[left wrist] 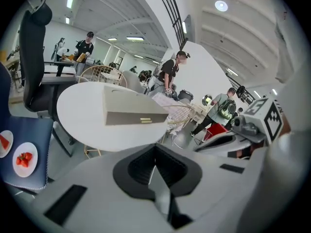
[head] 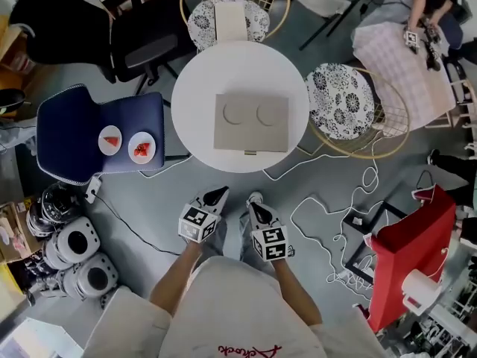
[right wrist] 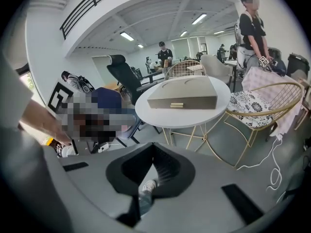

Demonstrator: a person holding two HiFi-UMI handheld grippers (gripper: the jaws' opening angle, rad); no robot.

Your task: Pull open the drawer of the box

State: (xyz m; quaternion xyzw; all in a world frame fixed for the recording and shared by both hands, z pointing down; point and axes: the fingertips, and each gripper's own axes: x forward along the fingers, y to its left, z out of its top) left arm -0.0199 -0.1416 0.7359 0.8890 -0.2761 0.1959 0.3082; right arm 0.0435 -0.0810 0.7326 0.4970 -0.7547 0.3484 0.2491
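Note:
A flat beige box (head: 251,122) with two round recesses in its lid lies on a round white table (head: 195,103). Its drawer is closed, and the small brass handle (head: 250,153) faces me. In the left gripper view the box (left wrist: 131,108) and handle (left wrist: 145,120) show ahead. In the right gripper view the same box (right wrist: 182,95) and handle (right wrist: 176,105) lie beyond the jaws. My left gripper (head: 217,195) (left wrist: 155,152) and right gripper (head: 254,206) (right wrist: 153,149) hang side by side over the floor, short of the table's near edge. Both are shut and empty.
A blue chair (head: 74,136) at the left carries two plates of red food (head: 141,148). Wire chairs with patterned cushions (head: 341,101) stand right of and behind the table. A white cable (head: 328,215) snakes over the floor at the right, near a red stand (head: 414,252).

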